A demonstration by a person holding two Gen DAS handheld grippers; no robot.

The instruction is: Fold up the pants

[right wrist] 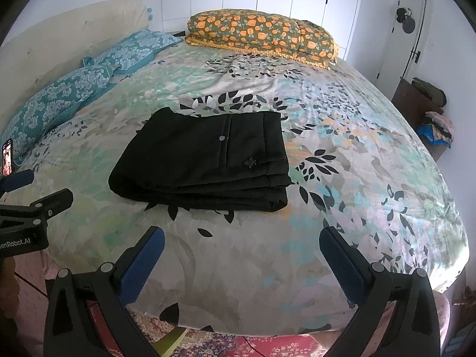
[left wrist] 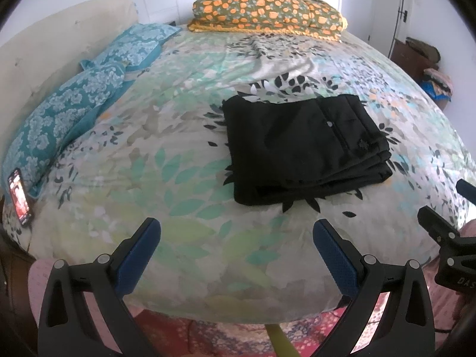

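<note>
Black pants (left wrist: pixel 303 148) (right wrist: pixel 205 160) lie folded into a compact rectangular stack on the floral bedspread (left wrist: pixel 178 154) (right wrist: pixel 357 178), back pocket and button facing up. My left gripper (left wrist: pixel 236 229) hangs open over the bed's near edge, short of the pants and a little left of them, holding nothing. My right gripper (right wrist: pixel 241 238) is open too, above the near edge just in front of the stack, with nothing between its blue pads. Each gripper shows at the other view's side edge.
Two teal patterned pillows (left wrist: pixel 74 104) (right wrist: pixel 68 95) line the left side by a cream headboard (left wrist: pixel 59 38). An orange-flowered pillow (left wrist: pixel 267 12) (right wrist: pixel 258 35) lies at the far edge. A lit phone (left wrist: pixel 19 196) (right wrist: pixel 7 156) rests at the left. A red patterned rug (right wrist: pixel 267 345) is below.
</note>
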